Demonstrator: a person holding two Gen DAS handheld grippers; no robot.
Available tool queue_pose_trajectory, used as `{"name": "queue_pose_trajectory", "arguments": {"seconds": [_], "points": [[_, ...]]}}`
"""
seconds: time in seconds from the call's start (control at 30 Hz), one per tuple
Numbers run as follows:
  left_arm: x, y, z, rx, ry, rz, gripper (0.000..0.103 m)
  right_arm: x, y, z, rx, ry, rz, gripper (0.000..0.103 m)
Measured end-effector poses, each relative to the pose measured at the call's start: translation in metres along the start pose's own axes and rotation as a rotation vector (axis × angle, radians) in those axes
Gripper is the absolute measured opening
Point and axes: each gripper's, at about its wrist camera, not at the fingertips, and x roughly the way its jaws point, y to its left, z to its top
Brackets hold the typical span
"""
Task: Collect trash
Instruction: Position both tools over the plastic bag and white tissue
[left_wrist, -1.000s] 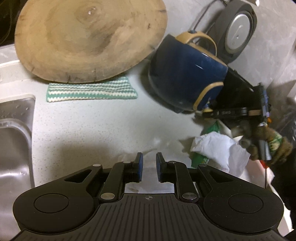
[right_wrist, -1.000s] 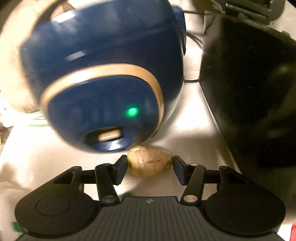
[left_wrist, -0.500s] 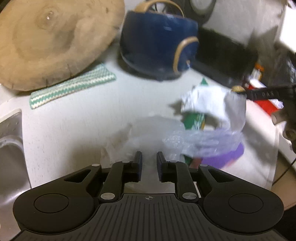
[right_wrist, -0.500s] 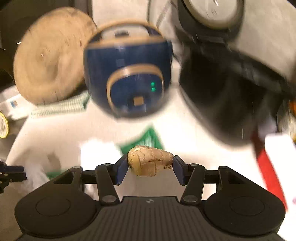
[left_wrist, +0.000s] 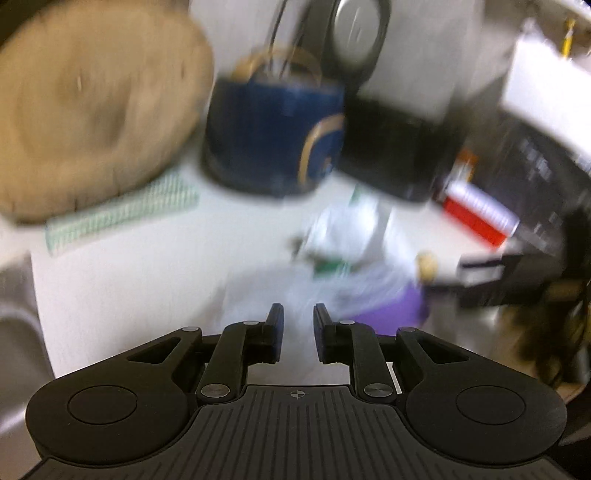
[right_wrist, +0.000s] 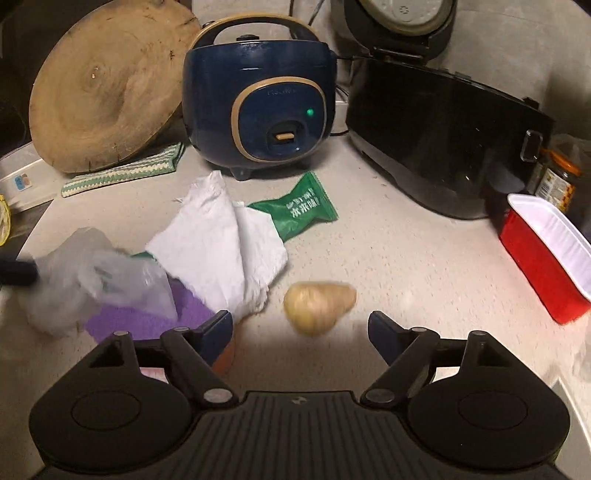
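Observation:
In the right wrist view my right gripper (right_wrist: 299, 321) is opening, its pads well apart. A pale piece of ginger (right_wrist: 319, 308) lies blurred between them, touching neither pad. To its left are crumpled white tissue (right_wrist: 218, 251), a green snack wrapper (right_wrist: 299, 210) and a purple cloth (right_wrist: 129, 317). A clear plastic bag (right_wrist: 74, 273) hangs over the purple cloth from my left gripper's dark tip at the left edge. In the blurred left wrist view my left gripper (left_wrist: 298, 314) stands nearly closed with the bag (left_wrist: 332, 284) at its tips.
A blue rice cooker (right_wrist: 258, 107) and a black appliance (right_wrist: 443, 133) stand at the back of the counter. A round wooden board (right_wrist: 103, 85) leans over a striped cloth (right_wrist: 125, 171). A red tray (right_wrist: 546, 251) sits at the right, a sink (left_wrist: 14, 332) at the left.
My right gripper pulled back from the rice cooker carrying the ginger, then spread its jaws and let it go. My left gripper swung right, dragging the plastic bag over the trash.

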Motion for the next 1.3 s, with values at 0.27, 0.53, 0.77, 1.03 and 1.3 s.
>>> {"name": "queue_pose_trajectory", "arguments": {"seconds": [0.27, 0.53, 0.77, 1.03, 1.3], "points": [[0.052, -0.014, 0.011, 0.245, 0.172, 0.067, 0.021, -0.018, 0.005, -0.01, 0.023, -0.041, -0.011, 0.081], [0.07, -0.036, -0.012, 0.399, 0.262, 0.073, 0.021, -0.032, 0.025, -0.028, -0.031, -0.033, 0.066, 0.087], [0.04, -0.035, -0.006, 0.358, 0.23, -0.028, 0.021, -0.017, 0.023, -0.045, 0.027, 0.044, 0.064, 0.087], [0.05, -0.054, -0.03, 0.499, 0.325, 0.003, 0.024, -0.011, 0.028, -0.051, 0.005, 0.042, 0.036, 0.093], [0.064, -0.043, -0.024, 0.387, 0.382, -0.084, 0.026, -0.013, 0.031, -0.059, -0.014, 0.04, 0.045, 0.102]]}}
